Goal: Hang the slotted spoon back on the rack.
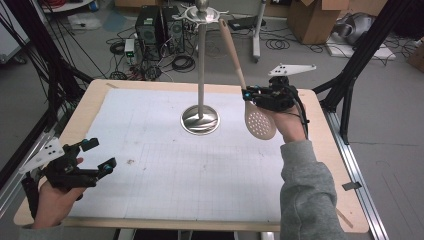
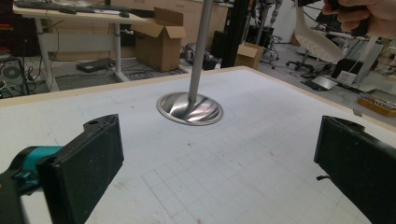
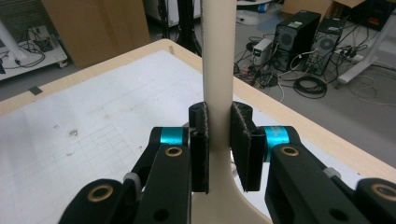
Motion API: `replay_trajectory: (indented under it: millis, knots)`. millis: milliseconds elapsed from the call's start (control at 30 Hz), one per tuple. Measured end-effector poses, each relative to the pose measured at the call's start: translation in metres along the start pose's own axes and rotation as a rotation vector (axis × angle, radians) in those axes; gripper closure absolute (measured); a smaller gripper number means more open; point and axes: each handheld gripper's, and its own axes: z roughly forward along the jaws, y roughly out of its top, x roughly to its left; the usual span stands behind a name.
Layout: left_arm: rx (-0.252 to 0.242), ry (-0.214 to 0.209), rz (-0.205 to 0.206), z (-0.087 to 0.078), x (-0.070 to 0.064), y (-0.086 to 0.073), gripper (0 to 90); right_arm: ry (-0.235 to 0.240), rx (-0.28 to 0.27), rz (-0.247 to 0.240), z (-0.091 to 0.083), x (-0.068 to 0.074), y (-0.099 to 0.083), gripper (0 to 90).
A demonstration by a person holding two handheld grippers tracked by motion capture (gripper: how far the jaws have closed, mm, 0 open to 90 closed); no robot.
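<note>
Left tongs (image 1: 95,157) at the near corner of the desk (image 1: 150,170), spread wide, holding nothing; right tongs (image 1: 248,93) farther in, pinching the neck of the slotted spoon (image 1: 259,121), lifted clear of the desk; handle end up by the hooks of the metal stand (image 1: 201,75) beyond; whether hooked, cannot tell; hanging or unhooking looks unfinished.

My tabletop (image 1: 90,107) is pale wood with rounded corners. A white gridded sheet (image 1: 175,165) lies flat over most of it, marked by a few small brown specks. Toward the far middle of that sheet stands a metal stand (image 1: 200,119), its round shiny base resting on the paper, its thin pole upright.
</note>
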Motion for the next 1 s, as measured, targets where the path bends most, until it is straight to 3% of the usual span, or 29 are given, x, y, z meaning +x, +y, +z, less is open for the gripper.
replay_trajectory:
  millis: [1000]
  knots:
    - [0.007, -0.002, -0.002, -0.001, -0.001, -0.003, 1.8, 0.009, 0.014, 0.027, 0.049, 0.006, 0.002, 78.2]
